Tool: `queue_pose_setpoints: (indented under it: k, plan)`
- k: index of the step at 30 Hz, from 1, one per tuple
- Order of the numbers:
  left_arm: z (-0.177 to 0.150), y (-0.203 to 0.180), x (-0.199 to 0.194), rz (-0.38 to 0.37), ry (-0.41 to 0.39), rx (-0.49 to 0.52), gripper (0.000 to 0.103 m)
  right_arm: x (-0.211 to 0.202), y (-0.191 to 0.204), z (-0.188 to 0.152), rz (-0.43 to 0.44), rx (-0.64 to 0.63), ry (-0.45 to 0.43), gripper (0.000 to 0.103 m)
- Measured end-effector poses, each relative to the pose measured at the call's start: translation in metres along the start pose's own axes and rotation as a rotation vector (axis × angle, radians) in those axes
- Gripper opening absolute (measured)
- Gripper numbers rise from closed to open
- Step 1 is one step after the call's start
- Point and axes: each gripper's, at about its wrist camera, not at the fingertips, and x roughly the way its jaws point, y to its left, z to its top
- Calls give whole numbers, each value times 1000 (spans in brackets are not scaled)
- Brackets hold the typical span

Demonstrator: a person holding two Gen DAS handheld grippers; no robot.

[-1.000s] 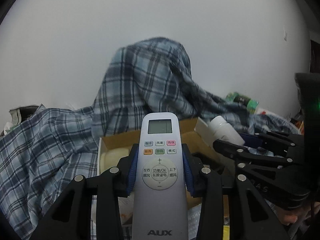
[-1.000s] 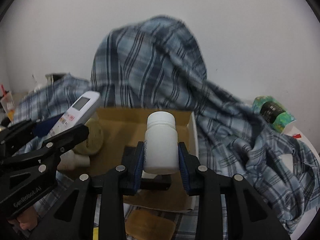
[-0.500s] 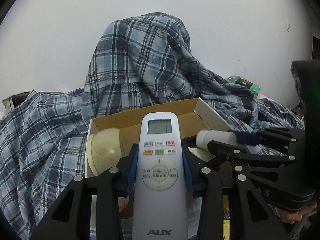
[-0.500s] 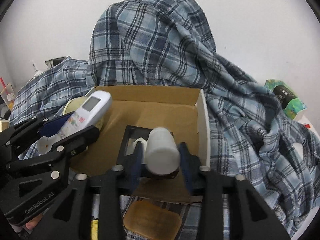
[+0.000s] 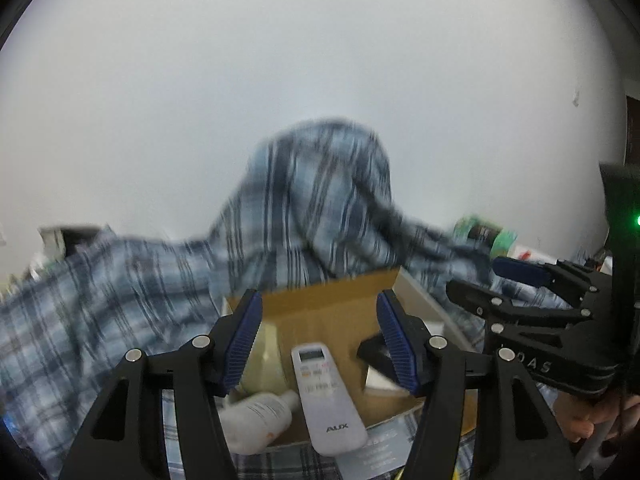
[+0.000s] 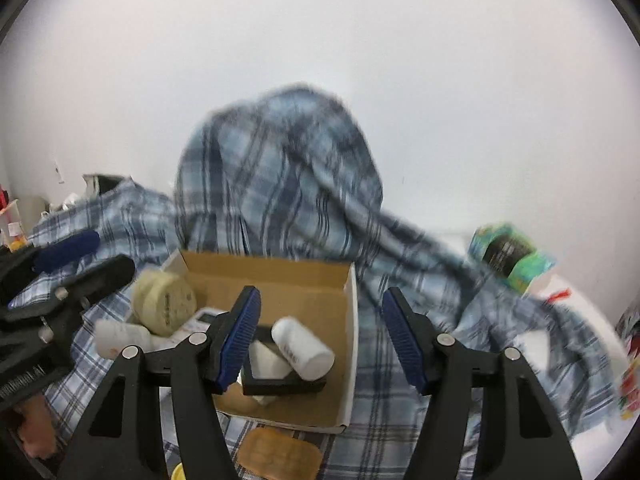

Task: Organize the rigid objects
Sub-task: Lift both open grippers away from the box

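A white AUX remote (image 5: 326,396) lies flat in the open cardboard box (image 5: 328,300), below my left gripper (image 5: 318,312); its jaws are opening, with nothing between them. A small white pill bottle (image 6: 304,346) lies on its side on a black frame (image 6: 280,384) inside the box (image 6: 349,340), beneath my right gripper (image 6: 322,308), whose jaws are also opening and hold nothing. Each gripper shows in the other's view: the right gripper (image 5: 474,278) and the left gripper (image 6: 114,252).
Also in the box are a cream round jar (image 6: 164,300) and a second white bottle (image 5: 260,416). A blue plaid shirt (image 6: 280,184) is heaped behind and around the box. A tan flat object (image 6: 276,454) lies in front, a green packet (image 6: 508,256) at the right.
Both grippers opened. The remote left the left jaws and the pill bottle left the right jaws; both now lie in the box. Both grippers rose and drew back.
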Motion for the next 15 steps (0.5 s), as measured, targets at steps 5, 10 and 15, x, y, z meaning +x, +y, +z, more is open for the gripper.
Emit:
queue_pose_setpoints:
  k: [5, 10, 15]
  plan:
    - [15, -4, -54, 12, -121, 22, 87, -46, -4, 13, 42, 28, -77, 65]
    - [8, -12, -101, 44, -230, 42, 101, -90, -2, 15, 45, 24, -162, 65]
    - [-5, -10, -120, 46, -248, 9, 103, -117, 1, 4, 48, 9, -209, 66]
